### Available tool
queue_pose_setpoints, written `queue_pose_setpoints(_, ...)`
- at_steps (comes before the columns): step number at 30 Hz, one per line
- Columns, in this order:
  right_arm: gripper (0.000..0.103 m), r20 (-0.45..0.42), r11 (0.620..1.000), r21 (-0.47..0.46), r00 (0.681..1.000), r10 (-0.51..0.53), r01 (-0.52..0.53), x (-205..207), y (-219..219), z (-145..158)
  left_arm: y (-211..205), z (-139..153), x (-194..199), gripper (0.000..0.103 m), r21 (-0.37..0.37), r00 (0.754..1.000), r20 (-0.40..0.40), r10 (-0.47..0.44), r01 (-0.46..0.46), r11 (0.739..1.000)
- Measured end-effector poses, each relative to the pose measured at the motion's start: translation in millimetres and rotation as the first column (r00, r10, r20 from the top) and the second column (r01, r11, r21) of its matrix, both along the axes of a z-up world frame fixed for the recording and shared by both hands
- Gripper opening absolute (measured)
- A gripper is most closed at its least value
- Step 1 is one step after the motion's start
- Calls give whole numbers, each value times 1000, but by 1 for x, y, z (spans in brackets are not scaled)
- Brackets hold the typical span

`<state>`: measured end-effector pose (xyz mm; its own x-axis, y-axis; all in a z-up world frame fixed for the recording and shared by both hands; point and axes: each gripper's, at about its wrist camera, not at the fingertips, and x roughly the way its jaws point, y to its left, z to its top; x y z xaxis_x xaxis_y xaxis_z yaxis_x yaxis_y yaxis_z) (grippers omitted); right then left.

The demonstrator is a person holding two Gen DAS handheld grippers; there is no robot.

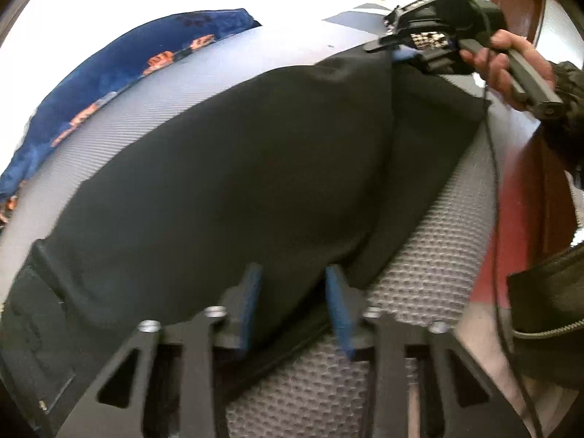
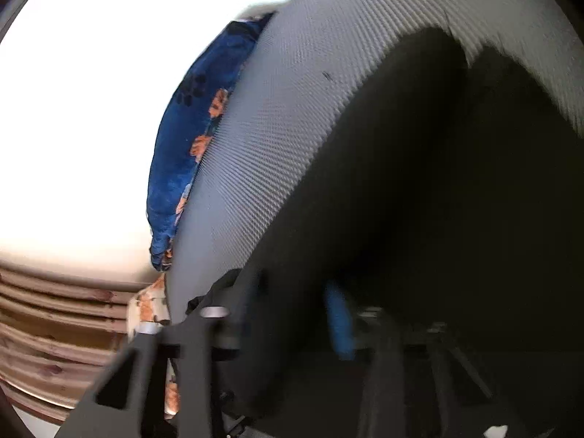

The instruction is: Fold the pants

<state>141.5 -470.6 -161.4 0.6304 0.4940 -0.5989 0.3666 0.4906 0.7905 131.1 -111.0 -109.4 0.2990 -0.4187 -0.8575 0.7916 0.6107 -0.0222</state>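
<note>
A big grey mat (image 1: 419, 266) with small bumps covers the bed, and it fills most of both views. At about ten o'clock in the left view a blue blanket (image 1: 120, 62) with orange flowers lies along the far side of the mat.

The black pants (image 1: 237, 182) lie spread on the mat, running from eight o'clock up to one o'clock in the left view. They look soft, floppy and light. They will bend and sag when lifted, so they need a hold at two spots at once. The thick hems and edges are good places to pinch, because thin cloth in the middle could slip out.

The left hand-held gripper (image 1: 294, 306) is at six o'clock. Its blue pads (image 1: 252, 306) stand a little apart with the near edge of the pants between them. I cannot tell if they are pressing on the cloth.

The right hand-held gripper (image 1: 401, 53) is at one o'clock in the left view, in a person's hand (image 1: 511, 65). Its tip is at the far corner of the pants. In its own view it is dark and blurry, so I cannot tell if it is pinching the cloth.
</note>
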Motion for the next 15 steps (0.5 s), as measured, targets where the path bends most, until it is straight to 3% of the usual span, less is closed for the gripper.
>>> queue_pose_setpoints(2, 13, 14, 999, -46, 1000, 22, -21, 9, 2, 11, -3, 0, -3, 16, 2, 1000, 11, -8, 8, 1000)
queue_pose_setpoints(5, 11, 24, 995, -93, 998, 50, -47, 27, 8, 24, -7, -1, -5, 15, -1, 1000, 15, 6, -6, 1000)
queue_pose_setpoints(11, 14, -14, 963, -221, 988, 153, -152, 80, 42, 39, 3, 0, 6, 14, -74, 995, -74, 68, -74, 995)
queue_pose_setpoints(15, 37, -4, 948, -242, 977, 213, -208, 118, 65, 47, 5, -1, 6, 14, -82, 993, -85, 87, -94, 992)
